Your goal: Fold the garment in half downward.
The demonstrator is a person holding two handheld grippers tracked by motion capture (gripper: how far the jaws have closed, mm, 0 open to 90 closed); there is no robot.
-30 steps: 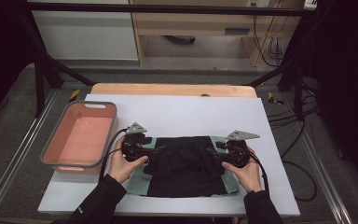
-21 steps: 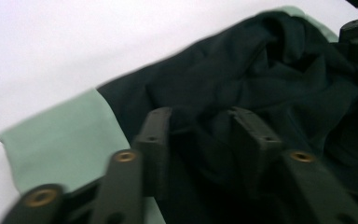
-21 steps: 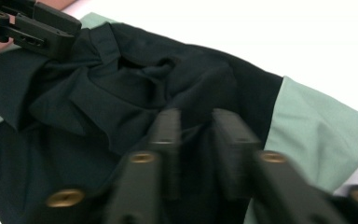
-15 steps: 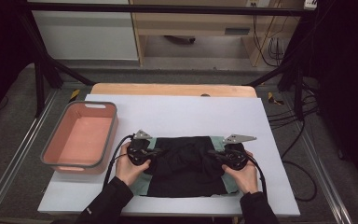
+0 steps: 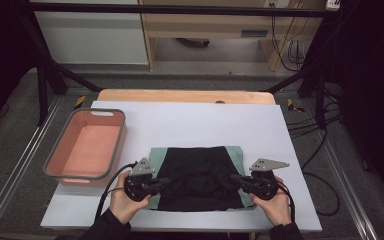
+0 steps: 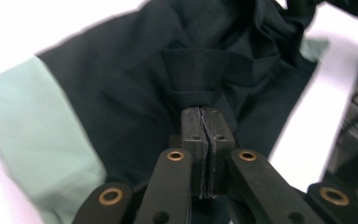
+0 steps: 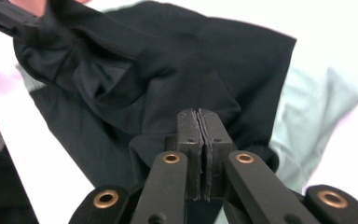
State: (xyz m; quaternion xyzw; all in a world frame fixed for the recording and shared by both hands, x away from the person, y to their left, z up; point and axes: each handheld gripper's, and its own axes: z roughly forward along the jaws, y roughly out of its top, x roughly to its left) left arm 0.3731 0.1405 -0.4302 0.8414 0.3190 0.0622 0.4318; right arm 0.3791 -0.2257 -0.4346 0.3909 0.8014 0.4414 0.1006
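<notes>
A black garment [image 5: 200,170] with mint-green sleeves lies flat on the white table [image 5: 190,125], near its front edge. My left gripper [image 5: 166,181] sits at the garment's left side, and in the left gripper view it [image 6: 200,112] is shut on a raised fold of the black cloth [image 6: 121,84], beside a green sleeve [image 6: 28,121]. My right gripper [image 5: 232,177] is at the garment's right side. The right gripper view shows it [image 7: 199,113] shut on the black cloth [image 7: 168,60], with a green sleeve [image 7: 317,93] to its right.
A pink basin [image 5: 57,150] with a grey rim stands empty at the table's left edge, just left of my left hand. Bare white table stretches behind the garment. A wooden board [image 5: 185,96] runs along the far edge.
Both grippers have moved back toward the near edge of the table with the cloth pinched in them, and the bunched garment now lies flatter.
</notes>
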